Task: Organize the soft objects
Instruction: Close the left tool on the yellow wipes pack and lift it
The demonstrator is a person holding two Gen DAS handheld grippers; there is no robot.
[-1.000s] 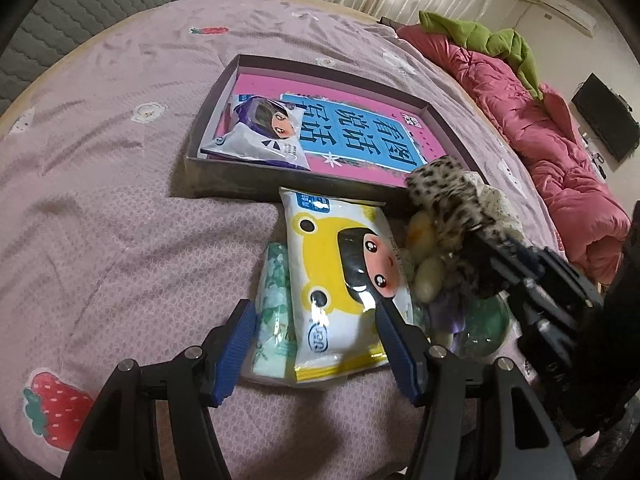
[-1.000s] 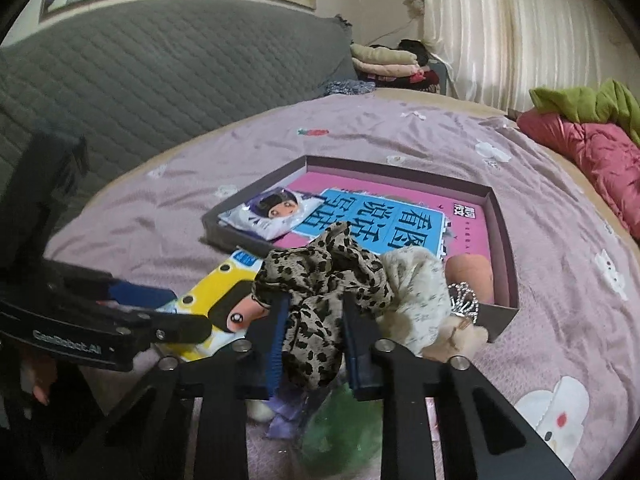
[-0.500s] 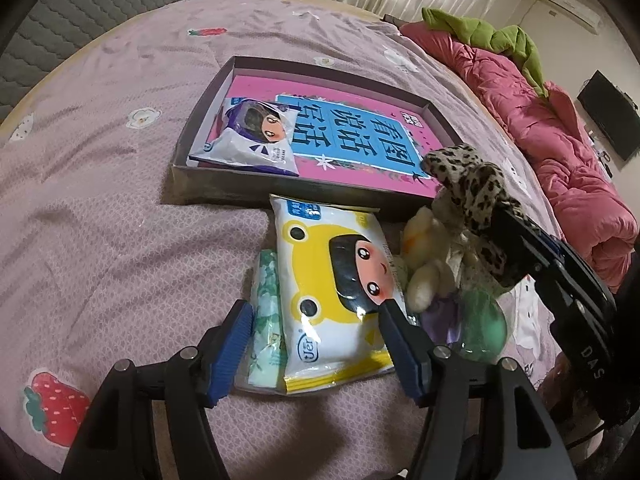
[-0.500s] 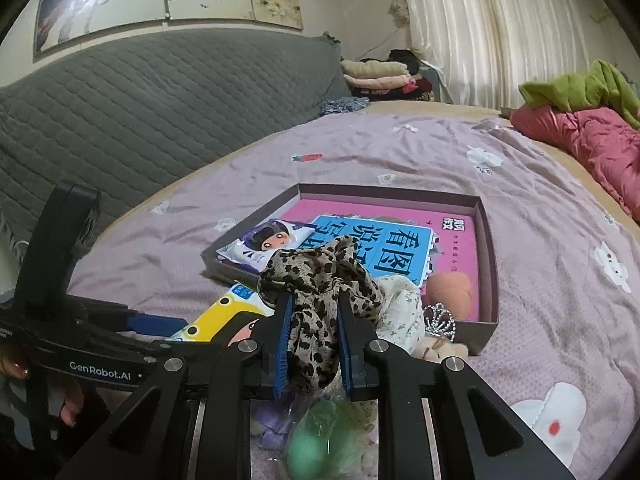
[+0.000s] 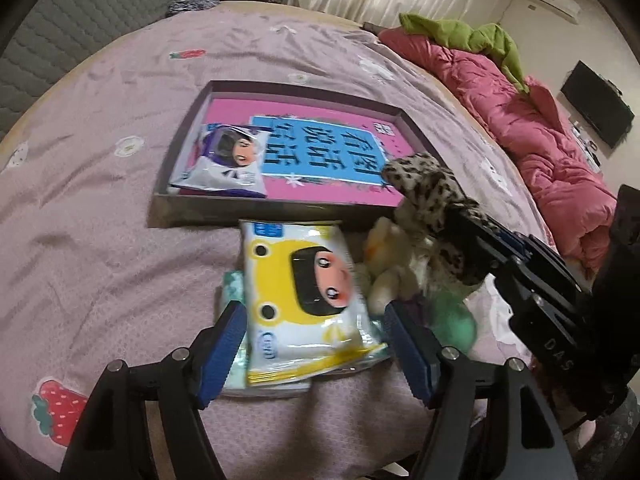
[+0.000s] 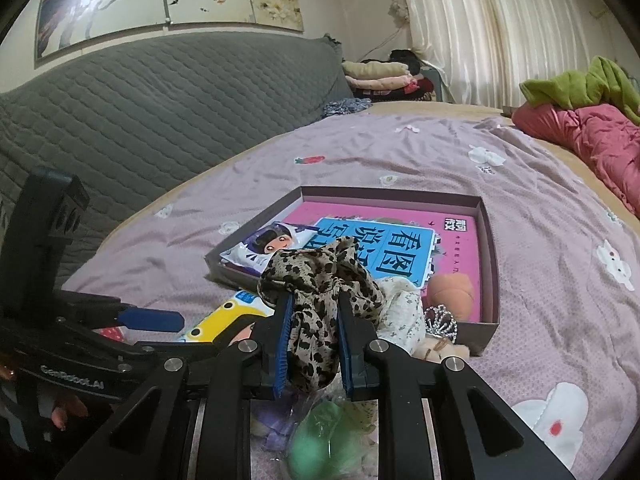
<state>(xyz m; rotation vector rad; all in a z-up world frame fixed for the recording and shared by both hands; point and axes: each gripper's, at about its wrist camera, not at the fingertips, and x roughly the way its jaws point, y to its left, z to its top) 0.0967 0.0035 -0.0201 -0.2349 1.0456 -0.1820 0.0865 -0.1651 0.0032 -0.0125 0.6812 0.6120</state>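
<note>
1. Gripping a leopard-print cloth (image 6: 320,320), the right gripper (image 6: 314,344) has its jaws narrow and pressed on the fabric from both sides. The cloth bunches above the pads and hangs below them.

2. Left gripper (image 5: 316,344): jaws opening, now wide. The yellow wipes pack (image 5: 308,300) lies flat on the bedsheet (image 5: 100,240) between the two pads; neither pad presses on it.

3. Key relation: the box (image 6: 490,248) lies straight ahead of the right jaws, its near wall just beyond the held cloth. The right hand is the nearer one for this item.

4. The box's long axis runs across the left wrist view. A purple pack (image 5: 224,160) sits at its left end and a peach soft toy (image 6: 450,290) in its near right corner.

5. Judgement: the cloth needs carrying forward over the near wall, then release onto the bare middle of the box.

6. Risk: trailing fabric could snag on the wall.
</note>
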